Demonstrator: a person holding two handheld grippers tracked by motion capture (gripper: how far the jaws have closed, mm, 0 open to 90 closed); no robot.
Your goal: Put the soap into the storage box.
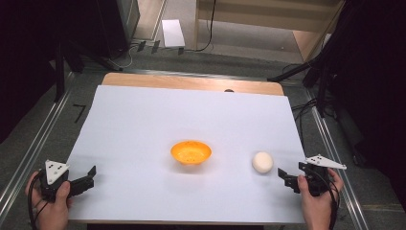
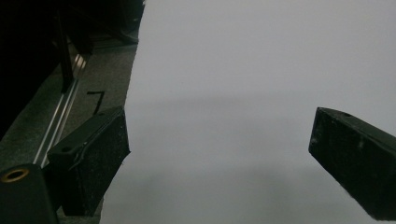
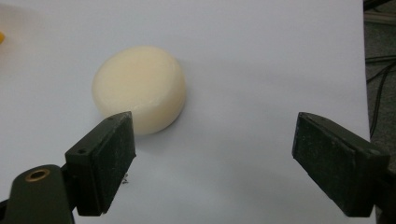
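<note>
Your left hand (image 1: 50, 203) holds the left claw (image 1: 91, 175) low at the near left, jaws spread wide; your right hand (image 1: 318, 201) holds the right claw (image 1: 282, 176), jaws likewise apart, pointing inward.

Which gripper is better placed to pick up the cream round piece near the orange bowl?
The right gripper. Its open jaws already point at the cream round piece, just ahead. The left gripper sits at the opposite table edge, beyond the orange bowl.

A matt white sheet (image 1: 143, 124) covers the surface, with bare wood (image 1: 191, 82) along its far edge. The orange bowl (image 1: 191, 152) looks like glossy plastic. The cream puck (image 3: 140, 95) is smooth, waxy and matt. The fingers (image 3: 109, 161) are rough, matt black.
</note>
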